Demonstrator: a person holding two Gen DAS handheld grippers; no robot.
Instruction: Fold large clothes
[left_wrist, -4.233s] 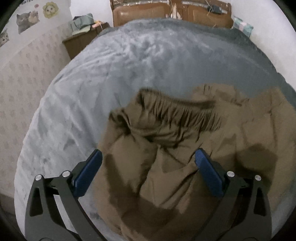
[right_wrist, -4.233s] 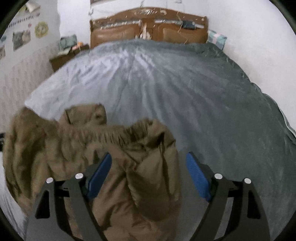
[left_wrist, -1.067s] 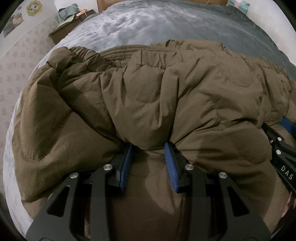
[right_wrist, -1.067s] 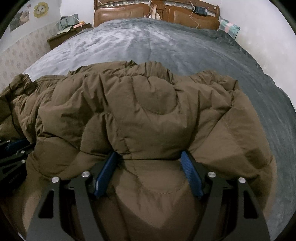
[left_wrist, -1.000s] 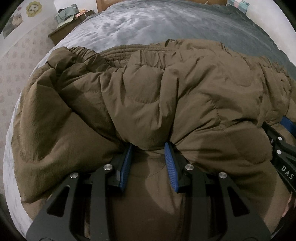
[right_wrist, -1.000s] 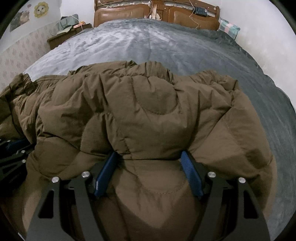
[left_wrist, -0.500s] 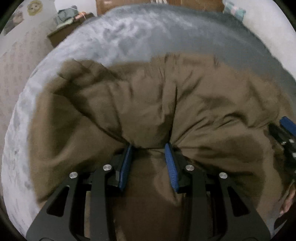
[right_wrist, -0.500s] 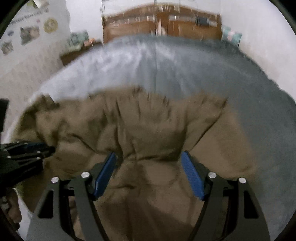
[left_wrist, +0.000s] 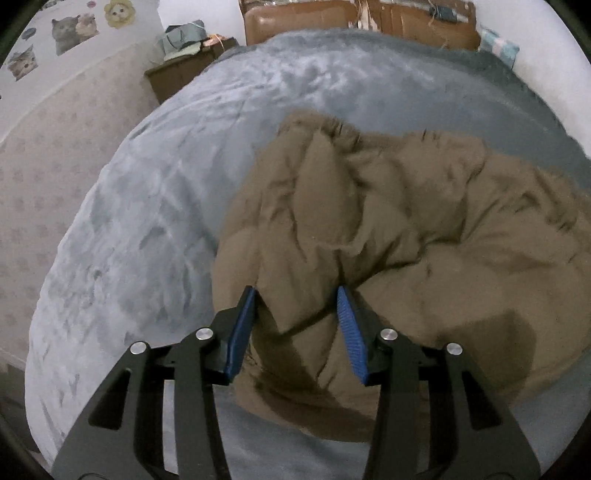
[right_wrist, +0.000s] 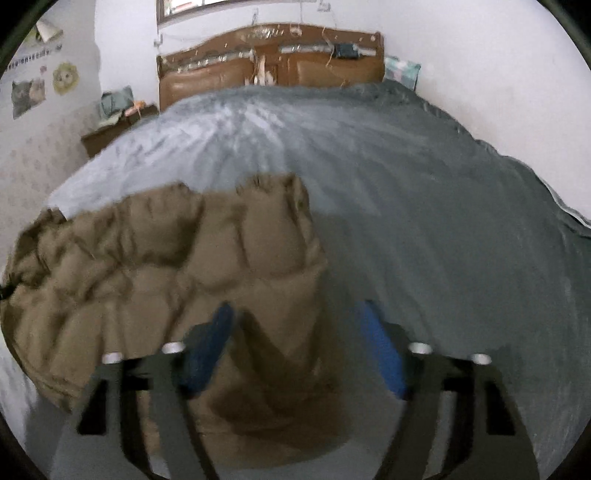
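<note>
A brown quilted padded garment (left_wrist: 406, 236) lies bunched on the grey bedspread (left_wrist: 155, 206). It also shows in the right wrist view (right_wrist: 177, 280), blurred. My left gripper (left_wrist: 295, 295) is open, its blue pads apart over the garment's near left part, holding nothing. My right gripper (right_wrist: 295, 314) is open and blurred by motion, above the garment's near right edge, with the right pad (right_wrist: 380, 350) over bare bedspread.
The bed's brown headboard (right_wrist: 269, 62) stands at the far end. A dark nightstand (left_wrist: 181, 74) with folded cloth on it stands at the far left by the wall. A patterned pillow (right_wrist: 400, 72) lies at the far right. Grey bedspread (right_wrist: 424, 192) stretches beyond the garment.
Both grippers have opened and let go of the garment. They have pulled back and up, and the garment now lies dropped on the bed, farther from the cameras.
</note>
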